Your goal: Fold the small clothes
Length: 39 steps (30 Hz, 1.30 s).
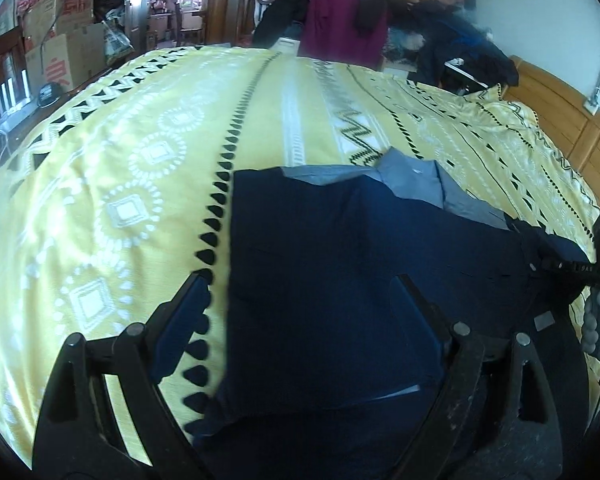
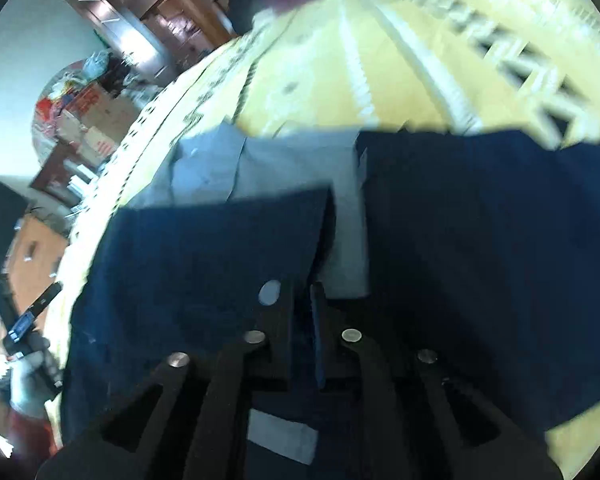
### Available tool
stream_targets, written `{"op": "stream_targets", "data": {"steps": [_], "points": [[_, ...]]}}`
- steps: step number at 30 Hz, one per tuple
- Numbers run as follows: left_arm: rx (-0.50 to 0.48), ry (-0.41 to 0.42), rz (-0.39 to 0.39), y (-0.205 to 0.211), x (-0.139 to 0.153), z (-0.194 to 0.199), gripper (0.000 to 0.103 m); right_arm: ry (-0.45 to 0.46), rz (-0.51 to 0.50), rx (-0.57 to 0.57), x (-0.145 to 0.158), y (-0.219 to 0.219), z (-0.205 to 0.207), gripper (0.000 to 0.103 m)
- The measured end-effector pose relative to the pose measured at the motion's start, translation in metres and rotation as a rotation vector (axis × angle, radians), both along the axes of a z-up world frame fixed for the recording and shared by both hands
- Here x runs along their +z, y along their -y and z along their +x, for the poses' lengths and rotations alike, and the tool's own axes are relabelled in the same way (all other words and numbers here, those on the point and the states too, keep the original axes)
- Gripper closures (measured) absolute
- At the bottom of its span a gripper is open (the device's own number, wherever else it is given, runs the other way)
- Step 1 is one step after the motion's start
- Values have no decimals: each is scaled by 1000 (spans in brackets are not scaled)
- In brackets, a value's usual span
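A navy garment (image 1: 340, 260) with a light blue collar (image 1: 412, 176) lies partly folded on the yellow patterned bedspread (image 1: 140, 160). My left gripper (image 1: 300, 284) hovers open over the garment's left edge, one finger above the bedspread and the other above the navy cloth, with nothing gripped. In the right wrist view, my right gripper (image 2: 302, 304) has its fingers nearly together, pinching a fold of the navy garment (image 2: 480, 240). A flap of the cloth drapes over its left finger. The light blue collar (image 2: 260, 160) lies just beyond it.
At the bed's far end sit a pile of dark clothes (image 1: 452, 48) and a maroon garment (image 1: 340, 20). A wooden headboard (image 1: 572, 128) runs along the right. Cardboard boxes (image 1: 68, 40) stand off the left side. A gloved hand (image 1: 592, 320) shows at the right edge.
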<state>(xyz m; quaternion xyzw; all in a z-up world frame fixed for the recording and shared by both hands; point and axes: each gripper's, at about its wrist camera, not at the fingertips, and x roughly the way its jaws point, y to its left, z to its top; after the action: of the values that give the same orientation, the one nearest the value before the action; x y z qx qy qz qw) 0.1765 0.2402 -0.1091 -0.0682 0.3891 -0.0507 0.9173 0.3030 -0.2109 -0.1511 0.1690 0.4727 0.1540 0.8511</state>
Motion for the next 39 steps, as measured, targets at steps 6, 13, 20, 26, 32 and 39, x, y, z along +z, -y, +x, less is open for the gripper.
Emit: {"op": "stream_targets", "data": {"steps": [6,13,20,26,32,39], "points": [[-14,-25,8,23,-2,-4,12,54,39,78,6,-24,2,80],[-59,-19,23,55,4,-9,12,-52,179,91,-23,2,3,73],[-10,1,50,54,16,-23,12,49,168,-346,16,227,-73,48],[15,0,-26,63,16,-19,12,-60,294,-680,-26,374,-80,48],[-16,8,-18,87,23,-9,12,-103,355,-672,-52,374,-42,59],[-22,54,-47,82,41,-13,12,165,424,-577,46,339,-24,84]]}}
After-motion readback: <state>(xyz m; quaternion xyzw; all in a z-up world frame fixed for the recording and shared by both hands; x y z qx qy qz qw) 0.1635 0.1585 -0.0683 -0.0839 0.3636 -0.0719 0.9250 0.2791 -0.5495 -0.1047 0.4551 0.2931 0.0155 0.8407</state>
